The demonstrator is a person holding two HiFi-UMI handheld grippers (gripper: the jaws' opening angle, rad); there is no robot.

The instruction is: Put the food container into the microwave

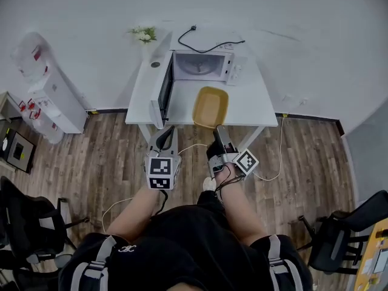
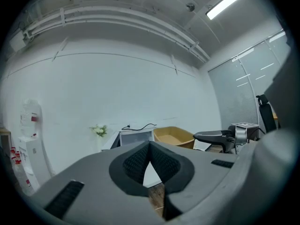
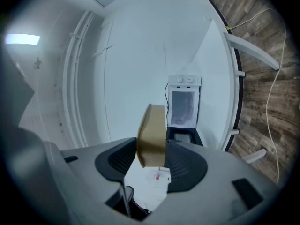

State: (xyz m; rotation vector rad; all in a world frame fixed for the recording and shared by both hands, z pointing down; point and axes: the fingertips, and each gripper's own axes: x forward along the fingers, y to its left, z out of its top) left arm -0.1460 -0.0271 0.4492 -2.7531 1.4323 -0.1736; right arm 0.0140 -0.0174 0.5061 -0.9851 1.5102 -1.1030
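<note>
An open tan food container [image 1: 210,107] hangs over the white table [image 1: 254,102], in front of the microwave [image 1: 203,65]. The microwave's door [image 1: 165,90] is swung open to the left and its white cavity shows. My right gripper [image 1: 219,132] is shut on the container's near rim. In the right gripper view the container [image 3: 152,135] sits edge-on between the pads, with the microwave [image 3: 183,108] beyond it. My left gripper [image 1: 165,139] hovers below the table's front edge, near the door. Its pads [image 2: 161,161] meet with nothing between them, and the container [image 2: 174,136] lies to its right.
A vase of white flowers [image 1: 143,34] and a black power cable [image 1: 206,44] lie behind the microwave. A water dispenser [image 1: 51,86] stands by the wall at left. Office chairs [image 1: 30,223] flank me on the wood floor.
</note>
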